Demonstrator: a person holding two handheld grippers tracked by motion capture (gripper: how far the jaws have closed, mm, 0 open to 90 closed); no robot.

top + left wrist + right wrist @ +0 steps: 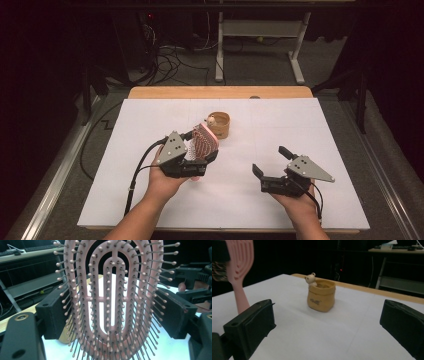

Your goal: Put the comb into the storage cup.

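My left gripper (202, 146) is shut on a pink hairbrush (204, 139) and holds it above the white table. In the left gripper view the brush's slotted, bristled head (112, 302) stands between the two black pads (53, 315), its sides against them. The right gripper view has the brush handle (239, 295) hanging down at the far left. My right gripper (272, 161) is open with nothing between its pads (252, 325), low over the table's right half. A small tan pouch (220, 125) (321, 296) with a little bear figure (311, 280) at its rim stands just behind the brush.
A white sheet (300, 130) covers the table, and a wooden edge (220, 92) runs along the far side. Beyond it are a white desk frame (260, 30) and cables on the floor (170, 60). The other hand's gripper (195, 277) sits at the right of the left gripper view.
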